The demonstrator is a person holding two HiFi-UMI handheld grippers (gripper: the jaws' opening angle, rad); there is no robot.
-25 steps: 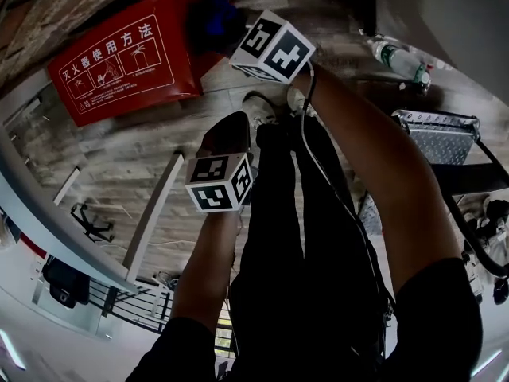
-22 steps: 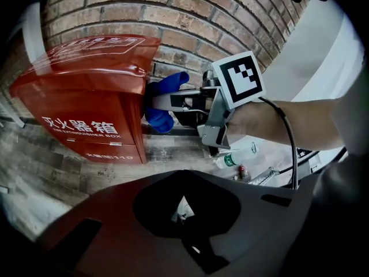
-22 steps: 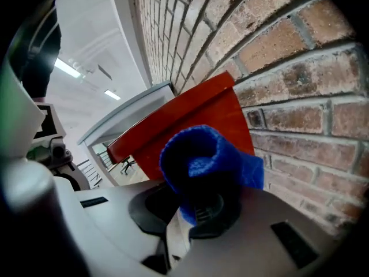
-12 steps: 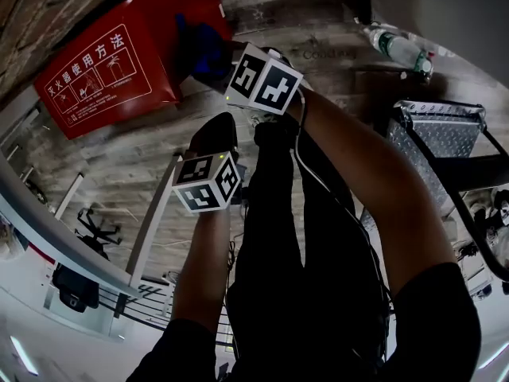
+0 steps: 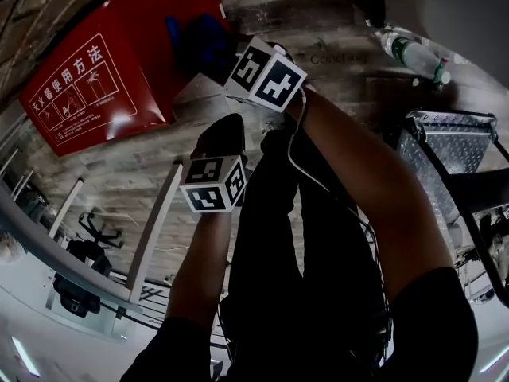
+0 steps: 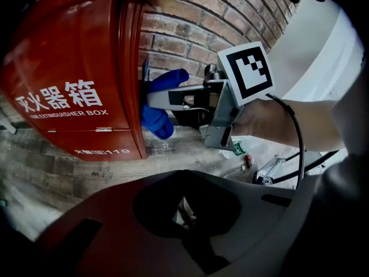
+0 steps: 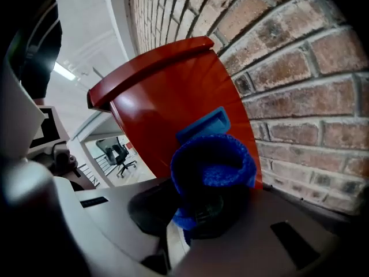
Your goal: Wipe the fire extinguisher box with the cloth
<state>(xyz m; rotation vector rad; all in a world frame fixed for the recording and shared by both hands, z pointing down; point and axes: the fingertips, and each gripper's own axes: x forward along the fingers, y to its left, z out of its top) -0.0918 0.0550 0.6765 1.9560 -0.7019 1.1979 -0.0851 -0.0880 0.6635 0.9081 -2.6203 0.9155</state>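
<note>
The cloth [image 7: 213,166] is blue and soft, bunched into a thick fold. It is judged light and limp, so it takes the shape of whatever it is pressed on. It is best held by a gathered bunch, as is done here: the right tool [image 5: 213,52] is clamped on it, with a wad left proud of the jaws to serve as the wiping pad. In the left gripper view the wad is seen against the side wall of the fire extinguisher box [image 6: 75,97], on the side of the box nearest the brick wall [image 7: 300,68].

The box is judged a stiff, heavy cabinet of red painted metal. Its glossy faces are expected to be smooth and a little slippery under the cloth. It stands on the floor and need not be gripped, only pressed on.

The left tool [image 6: 181,203] is held in front of the box and well apart from it. Its jaws are drawn together with nothing between them.

The front of the box is closed, so what is kept inside cannot be seen. A plastic bottle [image 5: 409,54] lies on the floor well apart from the box; its contents cannot be told.
</note>
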